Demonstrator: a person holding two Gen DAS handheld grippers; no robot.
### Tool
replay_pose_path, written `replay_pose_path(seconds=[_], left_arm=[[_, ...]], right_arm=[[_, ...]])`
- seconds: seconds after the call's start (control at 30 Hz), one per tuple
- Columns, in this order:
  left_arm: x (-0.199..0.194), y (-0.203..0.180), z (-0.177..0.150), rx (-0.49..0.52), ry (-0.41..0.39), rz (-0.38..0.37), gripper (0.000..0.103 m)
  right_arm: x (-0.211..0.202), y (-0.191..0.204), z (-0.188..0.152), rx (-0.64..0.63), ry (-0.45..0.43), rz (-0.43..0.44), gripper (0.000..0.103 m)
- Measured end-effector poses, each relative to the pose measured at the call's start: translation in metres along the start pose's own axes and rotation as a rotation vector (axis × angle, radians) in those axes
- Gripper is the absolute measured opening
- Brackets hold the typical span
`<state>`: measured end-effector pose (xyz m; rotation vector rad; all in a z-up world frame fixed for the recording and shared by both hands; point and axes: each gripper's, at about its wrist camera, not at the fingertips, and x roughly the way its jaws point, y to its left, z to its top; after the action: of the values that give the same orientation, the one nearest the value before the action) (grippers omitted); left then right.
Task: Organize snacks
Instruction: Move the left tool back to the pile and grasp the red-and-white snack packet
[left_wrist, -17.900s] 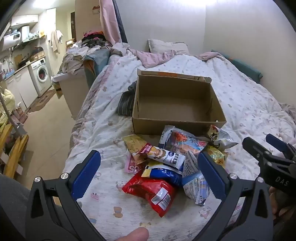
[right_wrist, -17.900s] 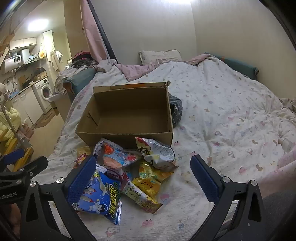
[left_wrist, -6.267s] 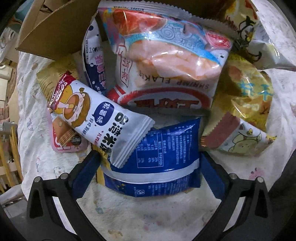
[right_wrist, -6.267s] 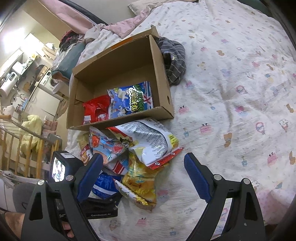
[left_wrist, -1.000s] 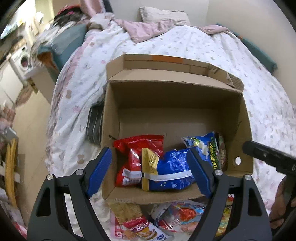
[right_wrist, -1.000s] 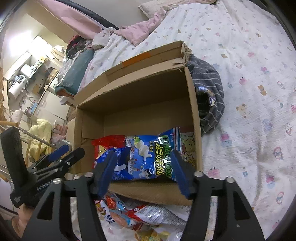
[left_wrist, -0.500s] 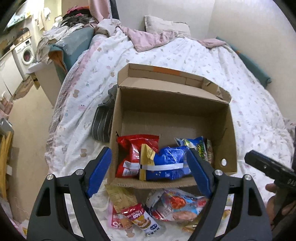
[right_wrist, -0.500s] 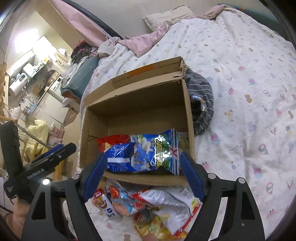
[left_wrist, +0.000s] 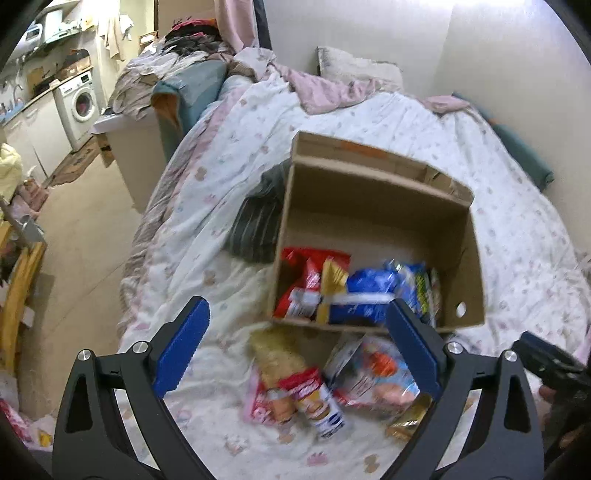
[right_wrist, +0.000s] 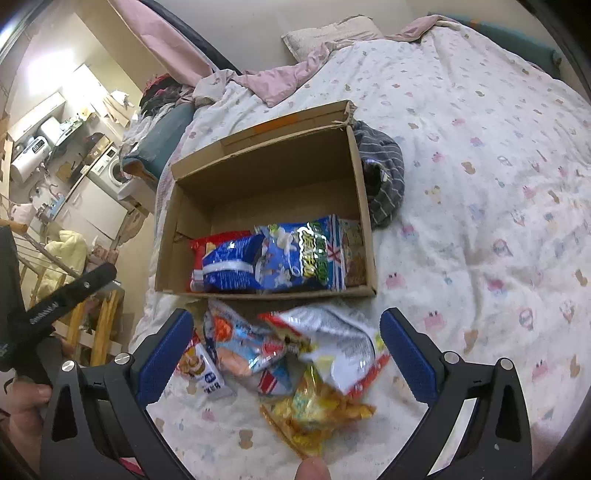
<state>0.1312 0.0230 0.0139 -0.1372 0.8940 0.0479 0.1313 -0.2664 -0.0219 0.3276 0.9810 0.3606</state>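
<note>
In the box (right_wrist: 365, 236), red bag (right_wrist: 207, 243) half hidden, left gripper (left_wrist: 295, 347) and right gripper (right_wrist: 286, 354) spread, empty.

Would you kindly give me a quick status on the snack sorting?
Left tongs and right tongs open, empty. Several packets in cardboard box; loose snack pile on the bed before it. Nothing blocking.

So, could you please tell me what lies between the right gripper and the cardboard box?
In the right wrist view, loose snack packets lie on the bedspread between the open right gripper and the cardboard box.
</note>
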Motion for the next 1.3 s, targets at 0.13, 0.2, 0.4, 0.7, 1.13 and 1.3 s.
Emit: replay_pose_path(seconds=[0.13, 0.2, 0.4, 0.7, 1.13, 1.3], left_arm=[[0.001, 0.003, -0.016, 0.01, 0.046, 0.002, 0.095], [-0.002, 0.004, -0.023, 0.02, 0.047, 0.007, 0.095], [0.001, 0.008, -0.046, 0.023, 0.095, 0.016, 0.095], [0.049, 0.056, -0.078, -0.199, 0.334, 0.008, 0.095], [0.081, -0.002, -0.09, -0.18, 0.449, -0.096, 0.059], [0.101, -0.025, -0.093, -0.134, 0.485, -0.033, 0.055]], right_arm=[[-0.006, -0.007, -0.016, 0.019, 0.008, -0.008, 0.103], [-0.009, -0.013, -0.023, 0.029, 0.013, -0.015, 0.103], [-0.018, -0.03, -0.041, 0.052, 0.028, -0.042, 0.103], [-0.016, -0.045, -0.062, 0.14, 0.085, -0.015, 0.103], [-0.008, -0.035, -0.06, 0.131, 0.105, 0.01, 0.103], [-0.011, -0.041, -0.063, 0.147, 0.106, 0.017, 0.103]])
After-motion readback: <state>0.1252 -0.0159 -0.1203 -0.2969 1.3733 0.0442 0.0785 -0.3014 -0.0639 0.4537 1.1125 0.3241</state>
